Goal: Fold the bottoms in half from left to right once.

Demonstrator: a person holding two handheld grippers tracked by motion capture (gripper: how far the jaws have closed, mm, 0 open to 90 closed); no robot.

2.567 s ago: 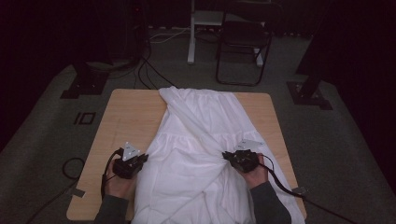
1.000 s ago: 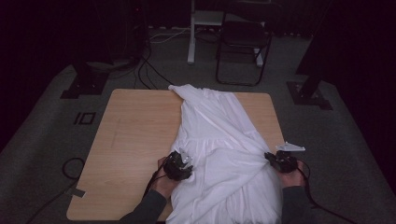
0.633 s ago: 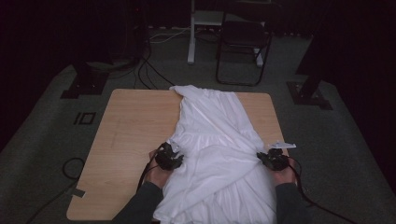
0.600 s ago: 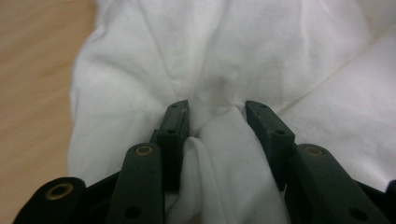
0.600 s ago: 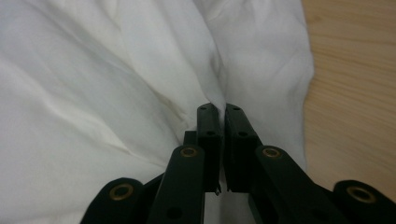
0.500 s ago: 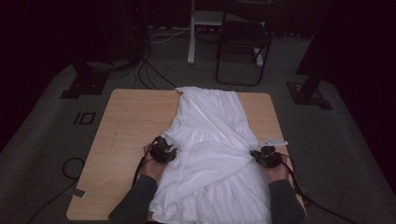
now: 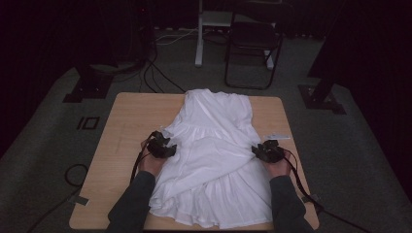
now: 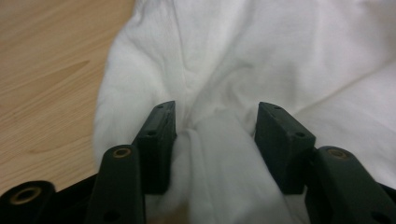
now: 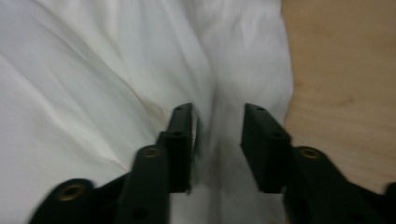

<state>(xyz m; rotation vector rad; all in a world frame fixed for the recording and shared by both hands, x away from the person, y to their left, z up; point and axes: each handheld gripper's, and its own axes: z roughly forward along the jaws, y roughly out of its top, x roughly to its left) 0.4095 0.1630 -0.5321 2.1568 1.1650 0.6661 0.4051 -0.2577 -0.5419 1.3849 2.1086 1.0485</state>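
A white dress (image 7: 214, 155) is spread lengthwise on the desk (image 7: 121, 121), skirt hem toward the person, with the left gripper (image 7: 161, 146) and right gripper (image 7: 266, 151) set at its two side edges near the waist. Both sets of jaws have just been opening and stand released, a loose ridge of cloth left between them, unpinched. The repositioning step is judged finished; a fresh grip elsewhere on the edges is likely called for next, perhaps for a fold.
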